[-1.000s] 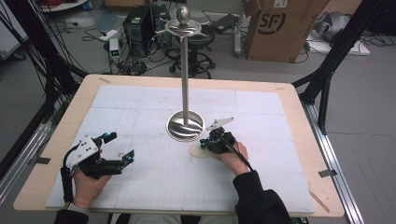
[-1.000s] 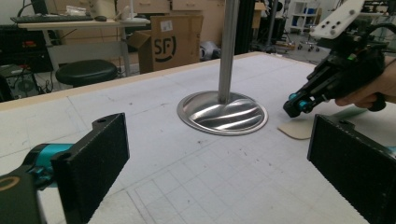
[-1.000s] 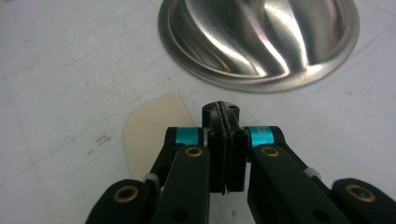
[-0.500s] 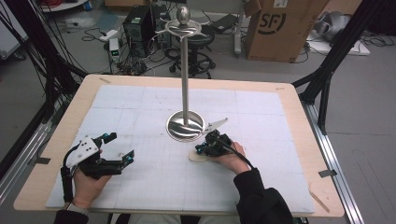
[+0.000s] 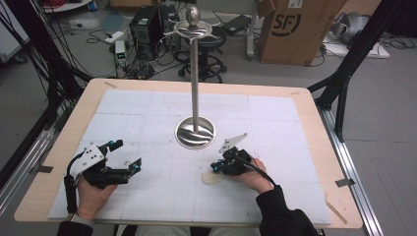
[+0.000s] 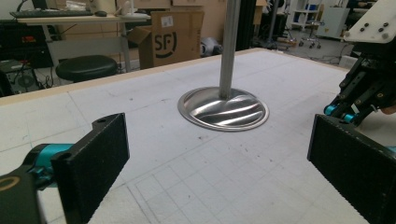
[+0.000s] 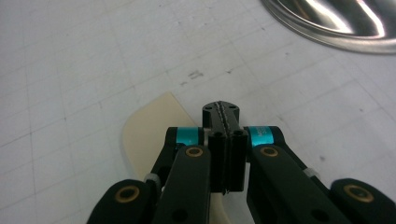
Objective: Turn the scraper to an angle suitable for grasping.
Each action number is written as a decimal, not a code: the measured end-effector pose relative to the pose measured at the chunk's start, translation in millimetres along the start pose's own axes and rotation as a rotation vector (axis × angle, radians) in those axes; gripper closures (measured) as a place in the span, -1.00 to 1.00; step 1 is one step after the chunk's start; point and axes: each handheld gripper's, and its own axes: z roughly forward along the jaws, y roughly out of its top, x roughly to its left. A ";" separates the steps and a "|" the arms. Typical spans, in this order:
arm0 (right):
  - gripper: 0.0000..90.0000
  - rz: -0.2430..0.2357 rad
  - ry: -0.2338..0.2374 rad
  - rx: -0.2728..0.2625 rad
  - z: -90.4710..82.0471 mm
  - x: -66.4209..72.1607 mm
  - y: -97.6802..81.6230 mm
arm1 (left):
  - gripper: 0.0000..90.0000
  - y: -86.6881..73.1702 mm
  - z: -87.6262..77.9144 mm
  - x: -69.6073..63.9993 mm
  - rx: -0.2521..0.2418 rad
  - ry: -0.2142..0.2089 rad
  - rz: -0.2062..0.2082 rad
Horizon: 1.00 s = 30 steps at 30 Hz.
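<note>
A lab or workshop: at twelve o'clock beyond the counter [image 5: 305, 98], a black computer tower [image 5: 147, 24], tangled floor cables [image 5: 147, 69], and a brown cardboard shipping box [image 5: 295, 29].

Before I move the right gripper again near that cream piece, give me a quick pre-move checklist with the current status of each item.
1. Right gripper shut: ok, its fingers are pressed together.
2. Thin, flat cream-coloured piece gripped: cannot tell; it lies on the white gridded mat under the gripper, and nothing shows between the fingertips.
3. Left gripper open and apart from the work: ok, it sits at the mat's left side with its fingers wide.
4. Silver metal stand with round base upright: ok, it stands at mid-mat.
5. Gap between right gripper and stand base: ok, apart, though the base is close ahead.
</note>
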 end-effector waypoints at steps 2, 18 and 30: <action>1.00 0.012 0.000 -0.009 -2.2 -2.5 -3.4 | -0.86 0.0 -0.2 0.0 -0.003 -0.002 0.000; 1.00 0.068 0.023 -0.059 -27.7 0.9 -41.0 | -0.86 -0.4 0.3 -0.2 0.006 0.000 0.000; 1.00 0.045 0.055 -0.065 -43.9 14.5 -64.5 | -0.86 -0.6 0.7 -0.1 0.010 0.000 -0.002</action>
